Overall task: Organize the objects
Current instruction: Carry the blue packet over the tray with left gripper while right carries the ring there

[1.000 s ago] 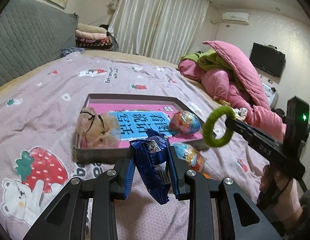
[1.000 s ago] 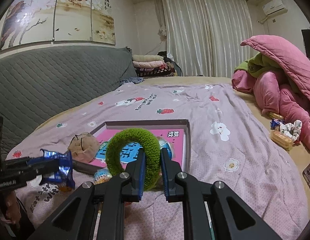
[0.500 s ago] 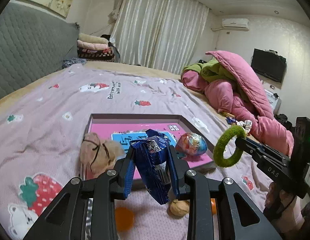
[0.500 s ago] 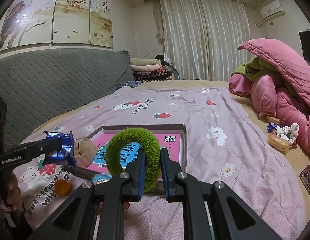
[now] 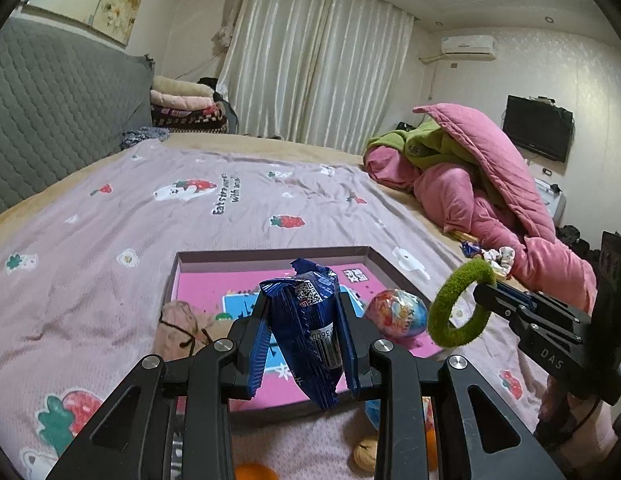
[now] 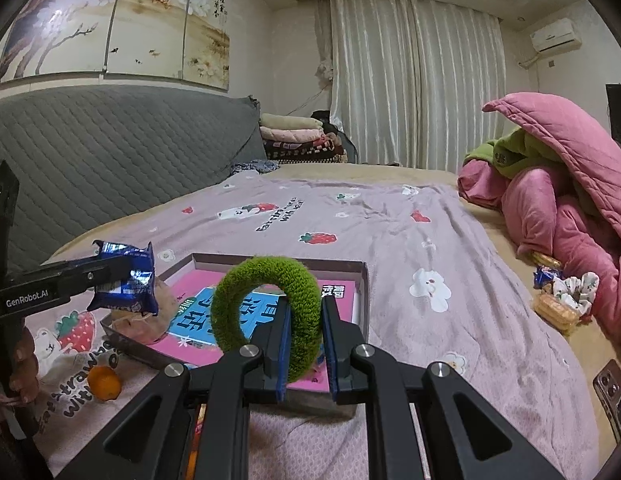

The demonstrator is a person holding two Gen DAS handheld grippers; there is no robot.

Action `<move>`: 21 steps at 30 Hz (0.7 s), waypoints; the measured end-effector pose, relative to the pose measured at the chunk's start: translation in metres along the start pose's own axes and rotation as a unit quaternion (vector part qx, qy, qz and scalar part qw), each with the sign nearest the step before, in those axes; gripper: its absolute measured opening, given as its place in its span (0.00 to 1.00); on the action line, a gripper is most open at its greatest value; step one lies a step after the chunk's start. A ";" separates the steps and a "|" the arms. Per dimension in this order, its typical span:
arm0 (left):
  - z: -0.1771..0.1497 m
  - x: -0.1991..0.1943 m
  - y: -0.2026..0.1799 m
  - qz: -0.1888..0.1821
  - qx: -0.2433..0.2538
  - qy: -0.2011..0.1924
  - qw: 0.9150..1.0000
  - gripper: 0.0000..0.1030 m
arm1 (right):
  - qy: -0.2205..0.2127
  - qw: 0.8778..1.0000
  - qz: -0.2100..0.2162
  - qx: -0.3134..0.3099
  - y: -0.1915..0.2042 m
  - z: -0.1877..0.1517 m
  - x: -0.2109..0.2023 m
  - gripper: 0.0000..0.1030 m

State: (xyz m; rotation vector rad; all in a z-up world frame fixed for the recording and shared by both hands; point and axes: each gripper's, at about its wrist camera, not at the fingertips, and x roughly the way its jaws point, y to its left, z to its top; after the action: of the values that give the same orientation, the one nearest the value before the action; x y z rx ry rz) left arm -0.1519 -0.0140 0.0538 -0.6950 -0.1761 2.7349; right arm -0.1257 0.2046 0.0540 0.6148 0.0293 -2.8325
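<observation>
Left wrist view: left tongs (image 5: 304, 332) pinch blue snack packet (image 5: 306, 320); right tongs (image 6: 304, 338) (closed tight) grip green ring (image 6: 266, 308).

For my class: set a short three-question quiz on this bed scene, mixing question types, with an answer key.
1. True or false: the left gripper is shut on the blue snack packet.
2. What does the right gripper hold? A) an orange B) the green fuzzy ring C) a phone
3. Name the round, colourful thing lying in the shallow box.

Key: 1 true; 2 B; 3 the foil-wrapped egg.
</observation>
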 end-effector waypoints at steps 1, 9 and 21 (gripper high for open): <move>0.001 0.002 0.001 0.001 0.001 -0.001 1.000 0.31 | 0.000 1.000 0.000 -0.001 0.000 0.000 0.001 0.15; 0.009 0.014 0.010 0.006 -0.007 0.001 1.000 0.31 | -0.010 1.000 -0.008 0.005 -0.006 0.013 0.013 0.15; 0.019 0.023 0.031 0.015 -0.018 -0.002 1.000 0.31 | -0.011 1.000 -0.013 -0.002 -0.007 0.026 0.033 0.15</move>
State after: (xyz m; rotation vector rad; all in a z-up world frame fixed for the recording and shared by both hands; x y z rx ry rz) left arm -0.1889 -0.0366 0.0541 -0.7085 -0.2172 2.7680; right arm -0.1669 0.2018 0.0640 0.5877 0.0396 -2.8621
